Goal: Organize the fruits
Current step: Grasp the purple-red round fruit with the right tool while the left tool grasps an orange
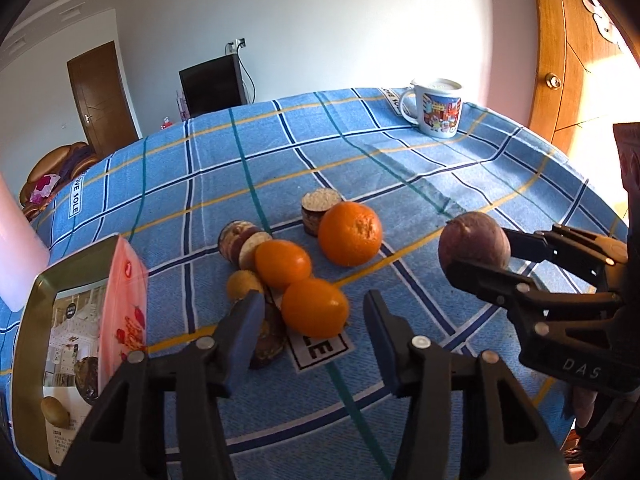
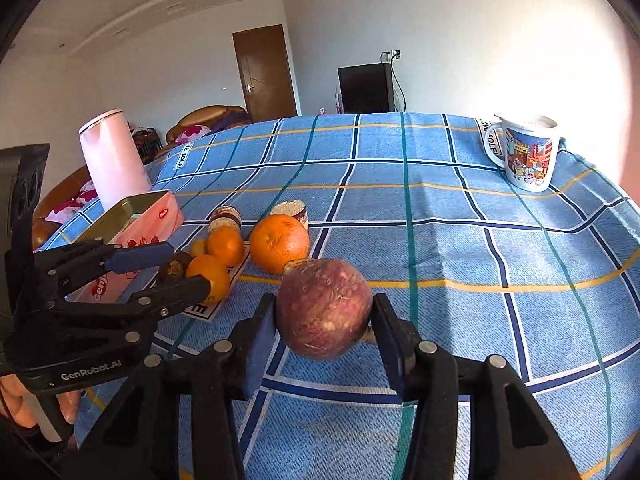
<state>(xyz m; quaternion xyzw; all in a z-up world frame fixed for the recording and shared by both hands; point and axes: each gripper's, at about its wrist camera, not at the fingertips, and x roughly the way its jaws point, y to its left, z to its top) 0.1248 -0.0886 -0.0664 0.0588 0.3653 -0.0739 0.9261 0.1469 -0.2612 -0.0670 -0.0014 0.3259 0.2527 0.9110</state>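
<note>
My right gripper is shut on a round purple-red fruit and holds it above the blue checked cloth; it also shows in the left wrist view. My left gripper is open and empty, just in front of a cluster of fruit: a large orange, two small oranges, a small yellow fruit, a dark brown fruit and cut brown pieces. The left gripper also shows in the right wrist view.
A pink tin box stands at the left, open on top. A pink kettle stands behind it. A cartoon mug sits at the far right of the table. A wooden door is at the right.
</note>
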